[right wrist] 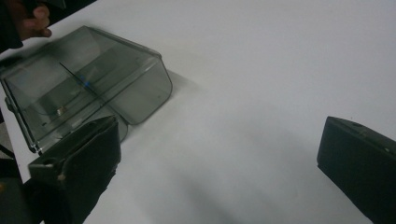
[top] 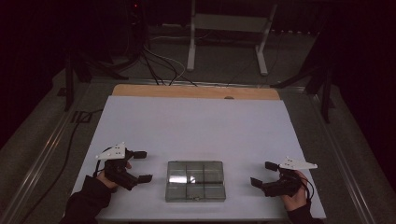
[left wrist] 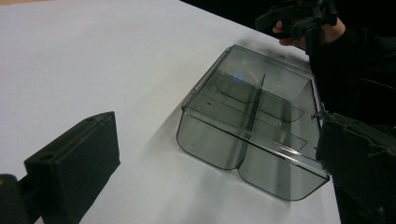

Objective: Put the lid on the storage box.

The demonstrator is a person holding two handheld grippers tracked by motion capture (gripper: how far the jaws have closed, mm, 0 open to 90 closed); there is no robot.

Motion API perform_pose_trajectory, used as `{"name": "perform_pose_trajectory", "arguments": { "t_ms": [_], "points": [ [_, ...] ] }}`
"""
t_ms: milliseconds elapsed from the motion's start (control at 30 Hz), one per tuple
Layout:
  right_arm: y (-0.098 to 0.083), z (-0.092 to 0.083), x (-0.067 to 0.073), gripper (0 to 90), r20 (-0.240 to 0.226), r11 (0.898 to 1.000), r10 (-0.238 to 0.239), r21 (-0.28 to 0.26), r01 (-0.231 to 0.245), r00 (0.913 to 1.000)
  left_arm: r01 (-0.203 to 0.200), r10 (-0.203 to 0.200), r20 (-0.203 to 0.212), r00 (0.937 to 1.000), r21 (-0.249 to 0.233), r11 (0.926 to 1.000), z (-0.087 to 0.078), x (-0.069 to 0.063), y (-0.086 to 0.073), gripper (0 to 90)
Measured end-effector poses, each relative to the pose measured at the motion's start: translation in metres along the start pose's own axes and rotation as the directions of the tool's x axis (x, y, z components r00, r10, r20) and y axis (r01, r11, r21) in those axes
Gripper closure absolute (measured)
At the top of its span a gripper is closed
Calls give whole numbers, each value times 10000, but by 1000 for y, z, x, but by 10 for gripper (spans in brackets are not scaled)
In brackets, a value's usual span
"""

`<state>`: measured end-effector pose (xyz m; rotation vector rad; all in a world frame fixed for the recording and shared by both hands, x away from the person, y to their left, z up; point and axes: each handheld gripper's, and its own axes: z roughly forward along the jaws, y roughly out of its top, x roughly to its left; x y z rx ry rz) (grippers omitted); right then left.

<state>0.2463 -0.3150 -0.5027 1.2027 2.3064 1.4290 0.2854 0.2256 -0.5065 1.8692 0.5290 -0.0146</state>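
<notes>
Smoky grey box point(top: 195, 181), white table point(top: 196, 126)

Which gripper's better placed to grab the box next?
Roughly even, slight edge left. The left gripper sits a bit closer to the box than the right gripper. Both are open, facing it, touching nothing.

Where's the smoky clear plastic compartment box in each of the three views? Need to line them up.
High view: the smoky clear plastic compartment box sits low centre on the white table top, between the two grippers.
Left gripper view: right of centre, near the right-hand jaw.
Right gripper view: upper left, above the left-hand jaw.
Shared landmark: the box's long middle divider, seen in all three.
</notes>
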Motion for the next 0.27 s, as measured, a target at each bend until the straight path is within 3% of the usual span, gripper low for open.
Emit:
{"name": "perform_pose_trajectory", "arguments": {
  "t_ms": [267],
  "points": [
    [1, 0, 1, 0, -48, 10000, -87, -35, 87, 10000, -46, 46, 32, 10000, 28, 10000, 0, 0, 0, 14]
  ]
}}
